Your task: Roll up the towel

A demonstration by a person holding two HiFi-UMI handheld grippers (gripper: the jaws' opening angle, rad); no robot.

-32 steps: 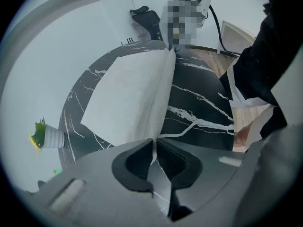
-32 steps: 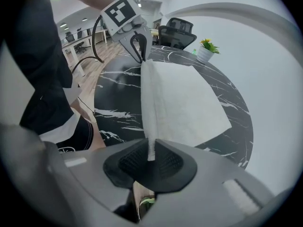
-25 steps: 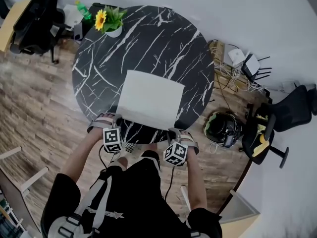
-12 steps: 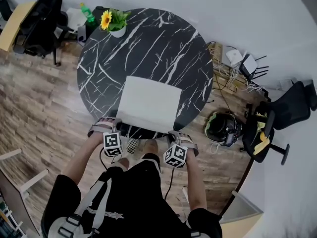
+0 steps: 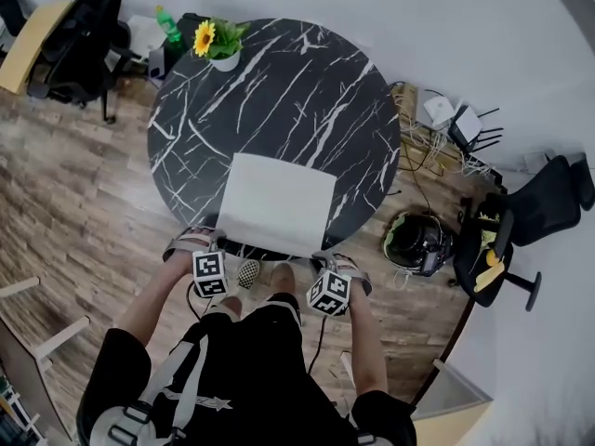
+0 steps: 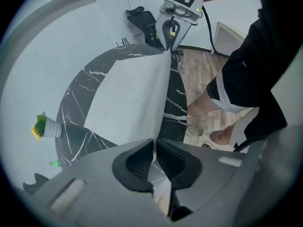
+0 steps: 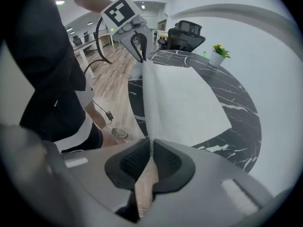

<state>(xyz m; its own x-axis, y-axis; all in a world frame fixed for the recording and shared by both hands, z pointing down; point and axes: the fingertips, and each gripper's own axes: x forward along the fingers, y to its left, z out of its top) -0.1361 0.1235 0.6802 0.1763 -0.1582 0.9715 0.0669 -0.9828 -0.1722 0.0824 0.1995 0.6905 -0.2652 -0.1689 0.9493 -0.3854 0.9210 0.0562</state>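
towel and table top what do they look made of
Towel: looks like thin soft cloth, plain white, matte; it bends and creases along its lifted near edge. Table: black top with white veins, marble or a marble-look surface; cannot tell which.

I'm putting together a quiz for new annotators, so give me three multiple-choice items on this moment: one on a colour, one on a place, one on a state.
1. The towel is: A blue, B white, C red.
2. The potted sunflower stands: A at the far edge of the table, B on the towel, C on the floor.
3. The left gripper and right gripper are: A both open, B one open and one shut, C both shut on the towel's near edge.
Answers: 1 B, it lies white on the dark table; 2 A, the pot sits at the rim opposite the grippers; 3 C, each gripper view shows cloth pinched between closed jaws.
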